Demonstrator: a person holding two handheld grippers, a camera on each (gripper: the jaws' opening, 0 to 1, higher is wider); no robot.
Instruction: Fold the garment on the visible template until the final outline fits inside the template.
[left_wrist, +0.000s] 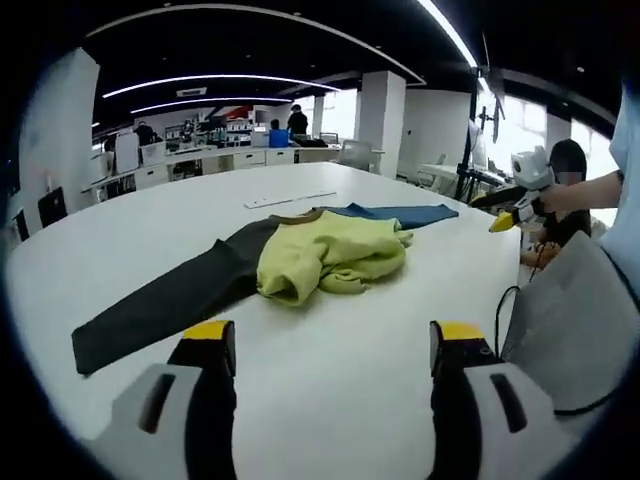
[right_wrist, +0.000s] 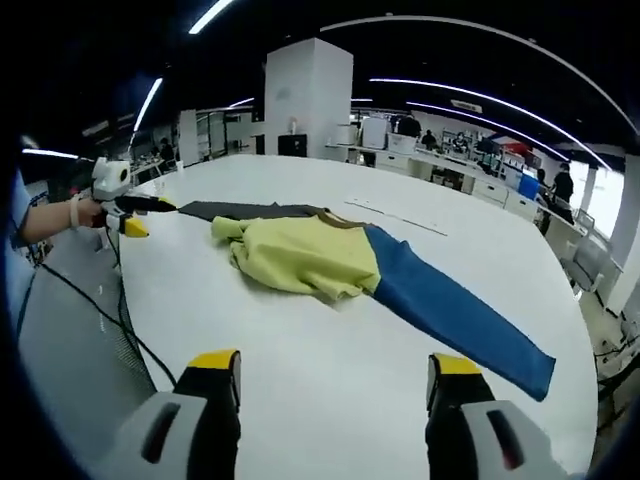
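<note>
A garment lies flat on the white table (left_wrist: 330, 400). Its yellow-green body (left_wrist: 330, 255) is bunched up in the middle. A dark grey sleeve (left_wrist: 160, 305) stretches toward me, and a blue sleeve (left_wrist: 405, 213) reaches away to the right. My left gripper (left_wrist: 335, 335) is open, short of the garment, with nothing between its jaws. In the right gripper view the yellow-green body (right_wrist: 305, 255) is at centre, the blue sleeve (right_wrist: 455, 310) runs to the right, and the grey sleeve (right_wrist: 245, 210) lies behind. My right gripper (right_wrist: 338, 365) is open over bare table in front of the garment.
A thin pale strip (left_wrist: 290, 200) lies on the table beyond the garment. A hand holds the right gripper (left_wrist: 515, 210) off the table's right edge. A black cable (right_wrist: 100, 320) trails past the table edge. Desks, chairs and people stand far behind.
</note>
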